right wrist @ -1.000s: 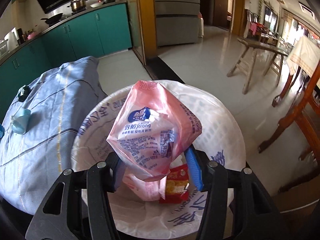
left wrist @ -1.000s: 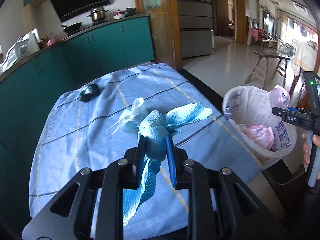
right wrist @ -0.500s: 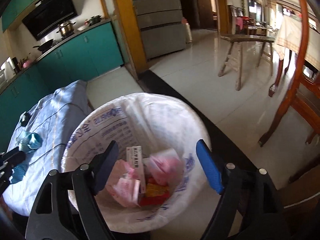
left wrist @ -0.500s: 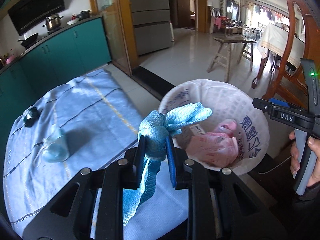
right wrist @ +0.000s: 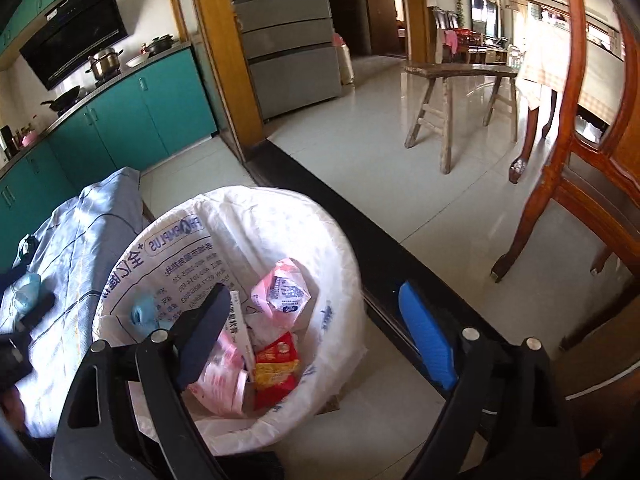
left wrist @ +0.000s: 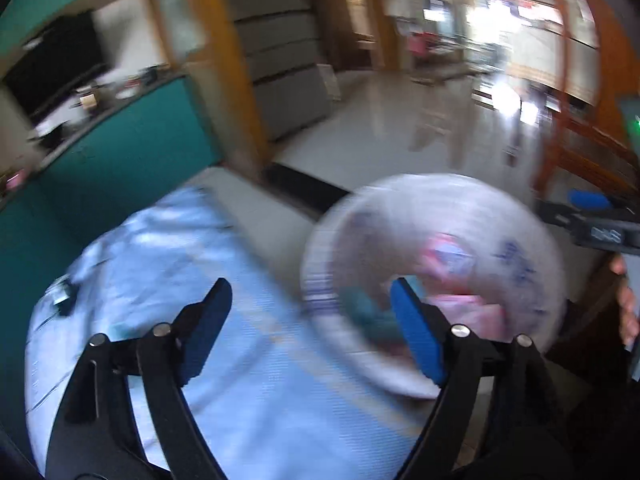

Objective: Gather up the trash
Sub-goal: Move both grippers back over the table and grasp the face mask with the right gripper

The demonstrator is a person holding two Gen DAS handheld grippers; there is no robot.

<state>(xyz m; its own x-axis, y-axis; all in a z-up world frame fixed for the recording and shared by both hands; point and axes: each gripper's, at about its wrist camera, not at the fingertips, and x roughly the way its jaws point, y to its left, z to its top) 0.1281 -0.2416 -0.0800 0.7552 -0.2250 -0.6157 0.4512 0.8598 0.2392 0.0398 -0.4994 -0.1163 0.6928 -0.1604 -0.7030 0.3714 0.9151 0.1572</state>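
The white bag-lined bin (right wrist: 280,196) stands on the floor beside the table. My left gripper (left wrist: 310,292) hovers at its near rim in a blurred view, jaws opening, nothing between them. The blue cloth (right wrist: 144,314) lies against the bin's left inner wall, and shows as a teal smear (left wrist: 360,308) in the left wrist view. My right gripper (right wrist: 314,292) hangs over the bin, jaws opening and empty. Below it lie a pink wrapper (right wrist: 284,292) and a red packet (right wrist: 276,364). A pale blue crumpled item (right wrist: 26,288) and a small dark item (right wrist: 26,244) rest on the blue tablecloth (right wrist: 80,240).
A red-brown wooden chair (right wrist: 580,160) stands close on the right of the bin. A wooden bench (right wrist: 460,76) sits farther off on the tiled floor. Teal cabinets (right wrist: 160,100) run along the left wall. A hand (left wrist: 628,308) shows at the right edge.
The left gripper swung from over the table to the bin and let go of the blue cloth, which dropped in. The right gripper released the pink wrapper into the bin and its jaws spread wider.
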